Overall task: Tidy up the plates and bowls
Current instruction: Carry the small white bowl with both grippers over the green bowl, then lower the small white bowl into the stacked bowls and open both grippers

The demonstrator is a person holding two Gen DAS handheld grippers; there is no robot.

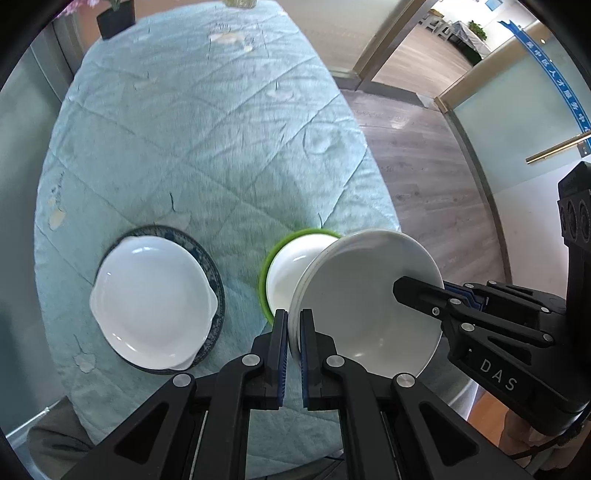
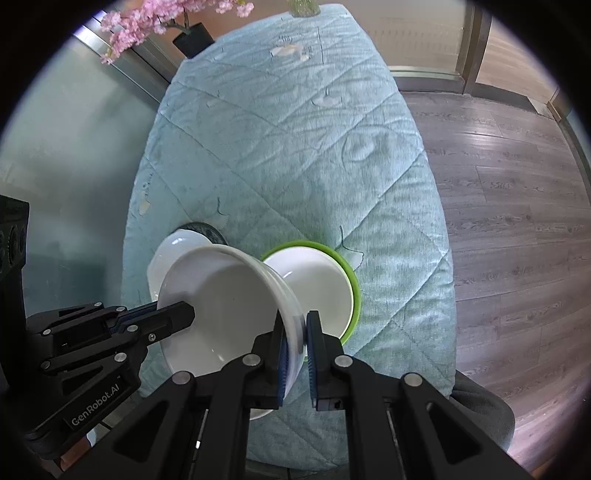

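Note:
Both grippers hold one white bowl [image 1: 354, 295] [image 2: 221, 295] in the air by opposite sides of its rim. My left gripper [image 1: 294, 332] is shut on the near rim, and it also shows at the left of the right wrist view as the left gripper [image 2: 186, 314]. My right gripper [image 2: 296, 336] is shut on the other side of the rim; in the left wrist view the right gripper [image 1: 410, 290] reaches in from the right. Just beyond and below the bowl, a green-rimmed white bowl [image 1: 284, 266] [image 2: 317, 284] rests on the tablecloth. A white eared dish [image 1: 155, 302] [image 2: 173, 247] lies on a blue patterned plate [image 1: 218, 284] [image 2: 205, 228] to the left.
The table wears a quilted pale green cloth [image 1: 207, 147] [image 2: 288, 147]. A black pot of pink flowers [image 2: 194, 40] [image 1: 115, 20] stands at the far left corner. Wooden floor [image 2: 517, 221] and glass doors [image 1: 517, 122] lie to the right, and a grey chair [image 2: 484, 410] stands at the near right.

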